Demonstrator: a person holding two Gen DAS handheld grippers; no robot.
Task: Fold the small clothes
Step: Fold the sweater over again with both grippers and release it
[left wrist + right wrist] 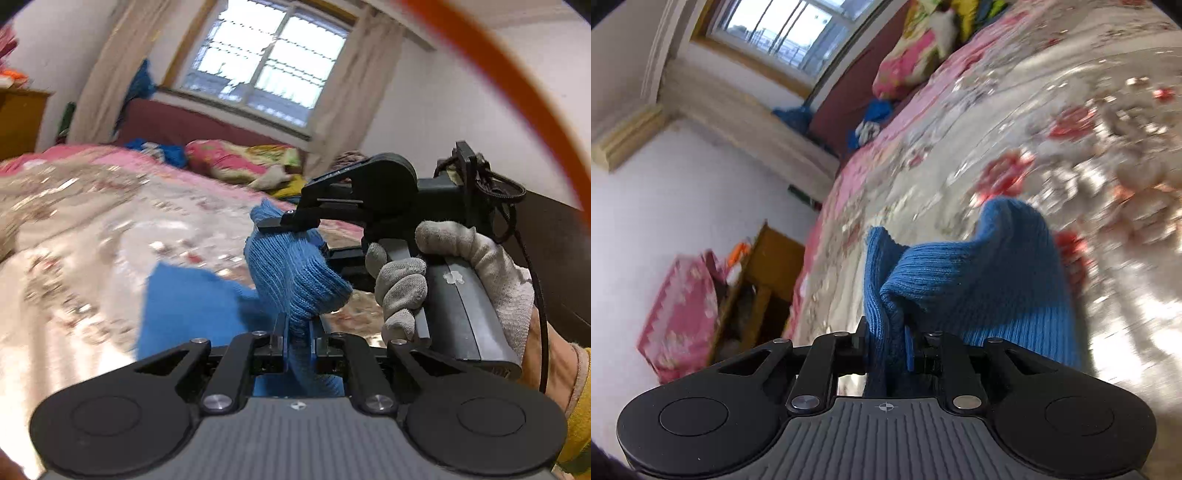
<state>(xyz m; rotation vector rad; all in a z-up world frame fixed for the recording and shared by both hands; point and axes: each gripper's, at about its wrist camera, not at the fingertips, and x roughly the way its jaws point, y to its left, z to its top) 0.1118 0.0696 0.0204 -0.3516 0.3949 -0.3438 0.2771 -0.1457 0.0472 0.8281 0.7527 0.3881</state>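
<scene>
1. You hold two grippers: the left gripper [297, 345] and the right gripper [295, 230], one per gloved hand [443, 280].
2. Both sets of jaws stand narrow, each clamped on the knit fabric.
3. There is one blue ribbed knit garment [291, 273], raised above the bed [92, 229] and bunched between the two grippers.
4. A blue panel of it hangs below toward the floral bedspread.
5. One window [262, 62] shows behind.

Floral bed [92, 236] bears blue knit garment [184, 306].
</scene>
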